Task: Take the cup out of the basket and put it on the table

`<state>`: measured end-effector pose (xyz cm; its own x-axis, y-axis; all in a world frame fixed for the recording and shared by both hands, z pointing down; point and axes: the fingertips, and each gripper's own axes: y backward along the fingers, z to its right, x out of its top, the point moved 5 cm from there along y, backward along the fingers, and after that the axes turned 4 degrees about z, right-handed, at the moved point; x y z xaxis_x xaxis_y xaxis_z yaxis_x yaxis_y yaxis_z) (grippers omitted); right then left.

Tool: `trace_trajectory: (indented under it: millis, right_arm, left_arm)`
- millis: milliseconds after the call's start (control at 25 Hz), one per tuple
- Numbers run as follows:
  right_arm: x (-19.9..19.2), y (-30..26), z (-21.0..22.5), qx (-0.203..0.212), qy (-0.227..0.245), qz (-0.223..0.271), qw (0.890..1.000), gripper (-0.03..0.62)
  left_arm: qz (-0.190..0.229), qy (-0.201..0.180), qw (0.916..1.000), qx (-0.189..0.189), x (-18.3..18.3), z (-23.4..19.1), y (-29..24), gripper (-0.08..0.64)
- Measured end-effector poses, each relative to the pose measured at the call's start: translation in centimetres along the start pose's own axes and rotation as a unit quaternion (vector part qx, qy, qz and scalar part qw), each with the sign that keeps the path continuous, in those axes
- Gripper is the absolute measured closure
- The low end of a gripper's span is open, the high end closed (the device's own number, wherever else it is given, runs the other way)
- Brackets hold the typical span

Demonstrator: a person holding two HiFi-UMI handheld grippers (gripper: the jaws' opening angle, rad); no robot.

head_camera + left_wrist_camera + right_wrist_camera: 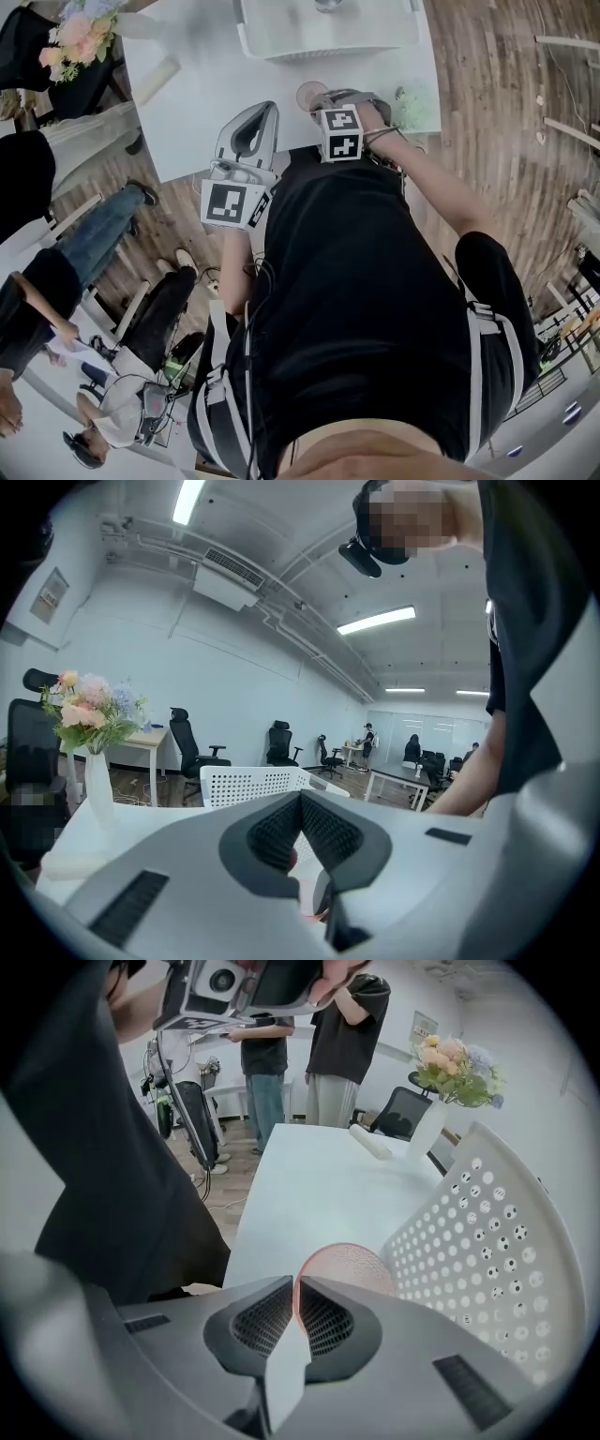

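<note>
A pink cup [307, 93] is over the near part of the white table [206, 94], just outside the white perforated basket [328, 33]. My right gripper [320, 97] is shut on it, the jaws pinching the cup's wall [349, 1262] with the basket's side [487, 1241] close on the right. Whether the cup rests on the table [309, 1185] I cannot tell. My left gripper [260, 114] hangs at the table's near edge, left of the cup. Its pads [323, 829] meet with nothing between them, and the basket [246, 783] shows beyond them.
A vase of flowers [80, 33] stands at the table's far left corner, with a white roll [157, 79] near it. A pale green item [414, 105] lies at the table's right edge. People stand by the table's end [281, 1063]. Office chairs [192, 747] line the room.
</note>
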<state>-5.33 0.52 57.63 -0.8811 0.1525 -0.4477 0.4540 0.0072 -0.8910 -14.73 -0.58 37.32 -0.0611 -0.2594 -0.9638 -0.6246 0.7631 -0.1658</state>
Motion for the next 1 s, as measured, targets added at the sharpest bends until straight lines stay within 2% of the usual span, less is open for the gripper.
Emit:
trace_trajectory:
  millis: [560,720,1000]
  right_arm:
    - [-0.7,-1.3,-0.3,-0.017,-0.005,0.002,1.0,0.557]
    - [-0.1,-0.6,0.0,-0.007,-0.006,0.016,1.0,0.469]
    - [0.8,1.8,0.7,-0.02,-0.029,0.048,0.998,0.462]
  left_arm:
    - [-0.006,-0.001,1.0,-0.002,-0.2,-0.6,-0.2,0.54]
    - [-0.007,-0.002,1.0,-0.003,-0.2,-0.7,-0.2,0.54]
    - [-0.007,-0.01,0.9999,-0.009,-0.1,-0.6,-0.1,0.54]
